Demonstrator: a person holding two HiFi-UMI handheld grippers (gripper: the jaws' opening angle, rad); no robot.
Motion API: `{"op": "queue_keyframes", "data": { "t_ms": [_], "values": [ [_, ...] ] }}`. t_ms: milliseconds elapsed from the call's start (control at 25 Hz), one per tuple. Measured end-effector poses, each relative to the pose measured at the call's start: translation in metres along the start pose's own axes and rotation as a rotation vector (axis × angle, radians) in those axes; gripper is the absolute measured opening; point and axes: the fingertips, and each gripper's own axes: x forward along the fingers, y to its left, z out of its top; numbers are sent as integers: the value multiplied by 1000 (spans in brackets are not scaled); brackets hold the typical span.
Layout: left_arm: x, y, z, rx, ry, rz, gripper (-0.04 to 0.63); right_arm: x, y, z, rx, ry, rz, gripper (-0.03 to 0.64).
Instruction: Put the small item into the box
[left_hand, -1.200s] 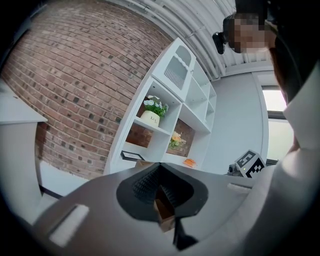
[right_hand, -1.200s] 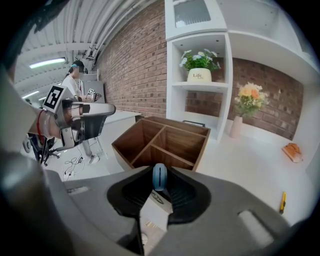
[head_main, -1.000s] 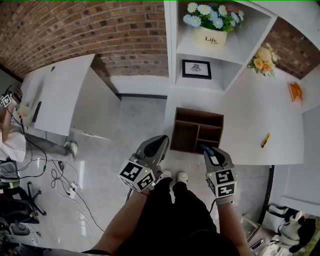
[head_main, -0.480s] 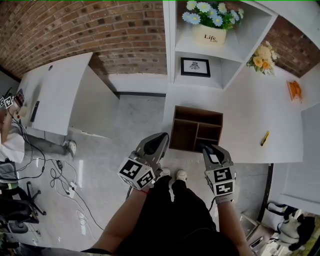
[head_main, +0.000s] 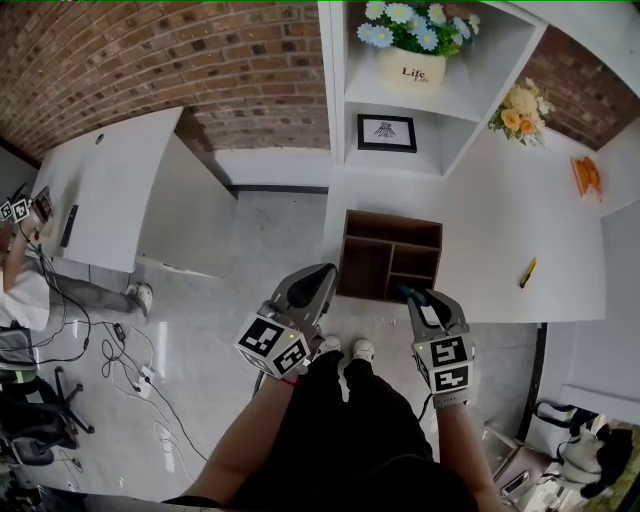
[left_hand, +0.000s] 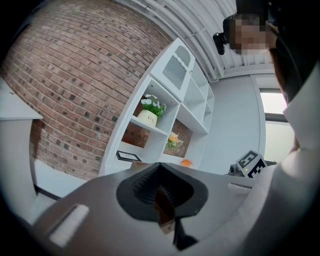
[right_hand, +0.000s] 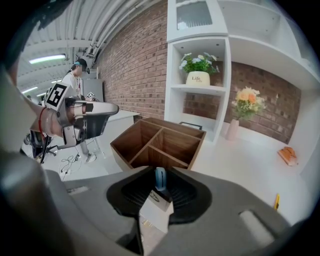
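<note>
tightly together, the fingers of the left gripper (left_hand: 162, 200) pinch a thin brown piece (left_hand: 164, 206) that stands edge-on between the dark ribbed pads. the fingers of the right gripper (right_hand: 159, 186) are closed too, on a small item (right_hand: 160, 178) with a blue top and a white tag (right_hand: 156, 212) hanging toward the camera.

just past the right fingers sits the box (right_hand: 165, 140), an open wooden one on the white surface (right_hand: 240, 160), close to that surface's near corner. dividers split it into compartments, and only bare wood shows inside them. the small item is held in front of the box's near wall, not in a compartment.

the head view shows both grippers side by side at the box's near edge, the left one just left of it, but not what either holds. the right gripper view shows the left gripper off to its left. the left gripper view looks up along the white shelf (left_hand: 165, 115) to a flower pot (left_hand: 148, 117), and catches the right gripper's marker cube.
</note>
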Motion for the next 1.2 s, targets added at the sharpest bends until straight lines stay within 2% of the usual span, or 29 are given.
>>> {"op": "queue_keyframes", "data": {
  "t_ms": [920, 1200],
  "values": [
    [11, -9, 4, 22, 5, -42, 3, -25, -17, 26, 97, -178, -26, 81],
    [14, -11, 10, 56, 7, -44, 3, -33, -20, 42, 90, -268, -18, 11]
  ]
}}
